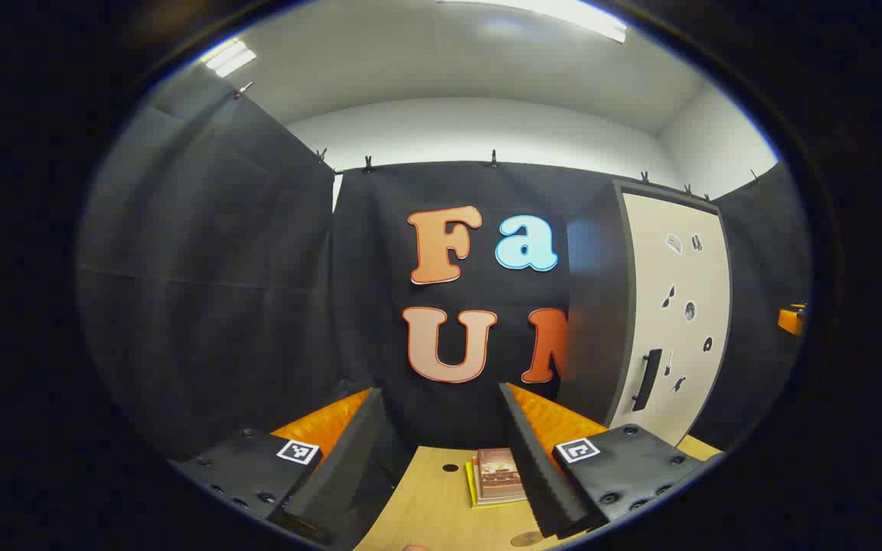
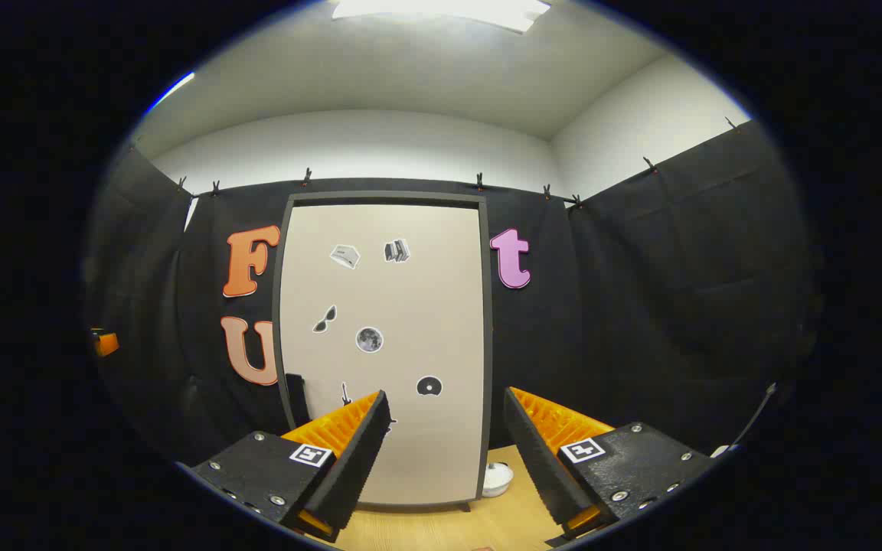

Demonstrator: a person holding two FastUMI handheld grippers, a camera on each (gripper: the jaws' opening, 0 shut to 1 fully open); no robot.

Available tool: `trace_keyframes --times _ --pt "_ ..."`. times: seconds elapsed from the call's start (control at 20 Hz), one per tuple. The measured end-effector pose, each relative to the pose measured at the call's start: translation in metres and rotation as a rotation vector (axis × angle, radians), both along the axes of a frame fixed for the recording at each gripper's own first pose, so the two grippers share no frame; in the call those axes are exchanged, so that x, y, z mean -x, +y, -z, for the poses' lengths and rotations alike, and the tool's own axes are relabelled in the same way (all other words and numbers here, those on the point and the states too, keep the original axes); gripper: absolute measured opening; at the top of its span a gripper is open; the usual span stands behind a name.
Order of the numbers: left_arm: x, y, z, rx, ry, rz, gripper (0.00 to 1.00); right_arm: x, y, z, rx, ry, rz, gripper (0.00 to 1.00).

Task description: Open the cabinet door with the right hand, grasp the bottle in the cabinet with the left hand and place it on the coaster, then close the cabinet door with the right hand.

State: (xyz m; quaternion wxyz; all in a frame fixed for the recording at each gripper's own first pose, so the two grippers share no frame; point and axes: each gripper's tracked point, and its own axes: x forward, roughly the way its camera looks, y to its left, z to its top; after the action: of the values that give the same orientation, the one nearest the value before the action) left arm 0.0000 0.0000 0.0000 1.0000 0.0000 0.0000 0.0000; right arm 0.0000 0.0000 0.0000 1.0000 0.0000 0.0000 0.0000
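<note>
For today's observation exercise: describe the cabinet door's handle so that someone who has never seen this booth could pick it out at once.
Find the tall cabinet with the pale door standing on the wooden table against the black cloth wall. In the left gripper view, look low on the door's left edge: the handle is a dark vertical bar. Unlike the small flat stickers scattered beside it, it is long and stands out from the door.
</note>
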Motion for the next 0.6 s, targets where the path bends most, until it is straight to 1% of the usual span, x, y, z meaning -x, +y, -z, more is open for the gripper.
trace_keyframes --times 0.05,0.1,0.15,0.3,0.35,0.45,0.5,0.55,0.6 --pt "0.001 0.003 0.001 -0.004 0.003 -0.003 0.93 0.001 0.0 0.0 0.006 0.001 0.0 0.93" --pt "0.003 0.003 0.003 -0.008 0.008 -0.002 0.93 0.003 0.0 0.0 0.015 0.0 0.004 0.93" --pt "0.005 0.004 0.004 -0.011 0.012 0.001 0.96 0.005 0.0 0.0 0.025 0.0 0.01 0.93" --pt "0.006 0.013 0.001 -0.023 0.009 -0.007 0.96 0.01 0.001 -0.002 0.048 0.001 0.016 0.93" --pt "0.006 0.015 -0.002 -0.021 0.002 -0.011 0.93 0.012 0.002 -0.004 0.052 -0.003 0.014 0.93" --pt "0.007 0.019 -0.006 -0.012 -0.002 -0.02 0.93 0.015 0.004 -0.007 0.061 -0.011 0.012 0.93" --pt "0.007 0.019 -0.006 -0.013 -0.003 -0.024 0.96 0.015 0.004 -0.009 0.065 -0.014 0.012 0.93" --pt "0.007 0.02 -0.008 -0.018 -0.006 -0.026 0.93 0.015 0.004 -0.01 0.069 -0.016 0.012 0.93" --pt "0.008 0.02 -0.009 -0.027 -0.009 -0.028 0.96 0.016 0.005 -0.01 0.068 -0.016 0.011 0.93"
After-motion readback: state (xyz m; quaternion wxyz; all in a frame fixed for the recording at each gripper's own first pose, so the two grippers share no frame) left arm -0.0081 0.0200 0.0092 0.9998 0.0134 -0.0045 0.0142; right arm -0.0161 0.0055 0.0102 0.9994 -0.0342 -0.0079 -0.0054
